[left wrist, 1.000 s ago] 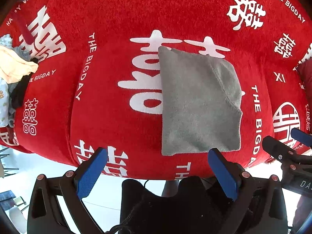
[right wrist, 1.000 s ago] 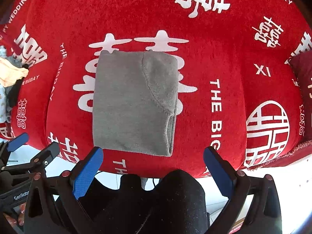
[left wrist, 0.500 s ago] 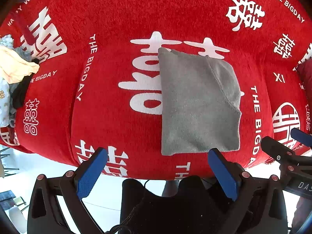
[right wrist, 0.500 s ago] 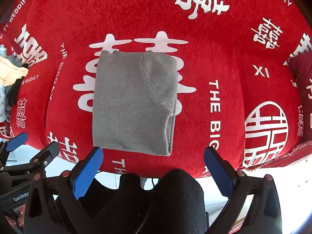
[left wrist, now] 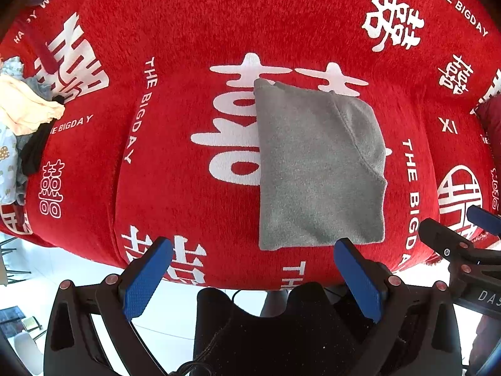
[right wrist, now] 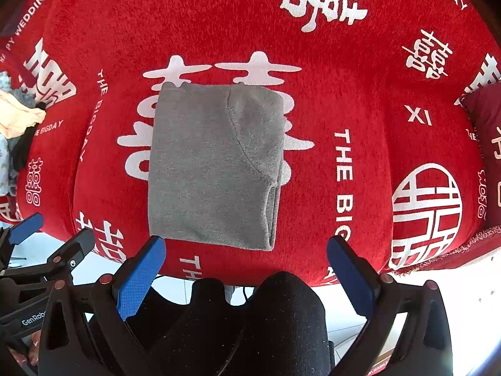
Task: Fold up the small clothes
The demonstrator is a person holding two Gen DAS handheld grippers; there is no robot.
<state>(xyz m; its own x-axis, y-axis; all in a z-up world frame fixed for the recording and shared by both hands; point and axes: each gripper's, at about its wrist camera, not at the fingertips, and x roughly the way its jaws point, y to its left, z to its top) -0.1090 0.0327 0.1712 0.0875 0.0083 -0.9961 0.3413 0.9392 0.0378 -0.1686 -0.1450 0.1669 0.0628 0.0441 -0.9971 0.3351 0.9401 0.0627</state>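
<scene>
A grey fleece garment (left wrist: 316,169) (right wrist: 213,166) lies folded into a flat rectangle on a red cloth with white lettering (left wrist: 175,172) (right wrist: 369,100). My left gripper (left wrist: 250,269) hangs open above the cloth's near edge, just short of the garment's near hem, holding nothing. My right gripper (right wrist: 247,266) is open too, its blue pads straddling the garment's near right corner from above, with nothing between them. Each gripper appears at the edge of the other's view.
A heap of loose small clothes (left wrist: 22,125) (right wrist: 15,131), cream, black and pale printed, sits at the far left of the cloth. A dark red cushion (right wrist: 482,119) lies at the right edge. White floor (left wrist: 78,269) shows below the cloth's near edge.
</scene>
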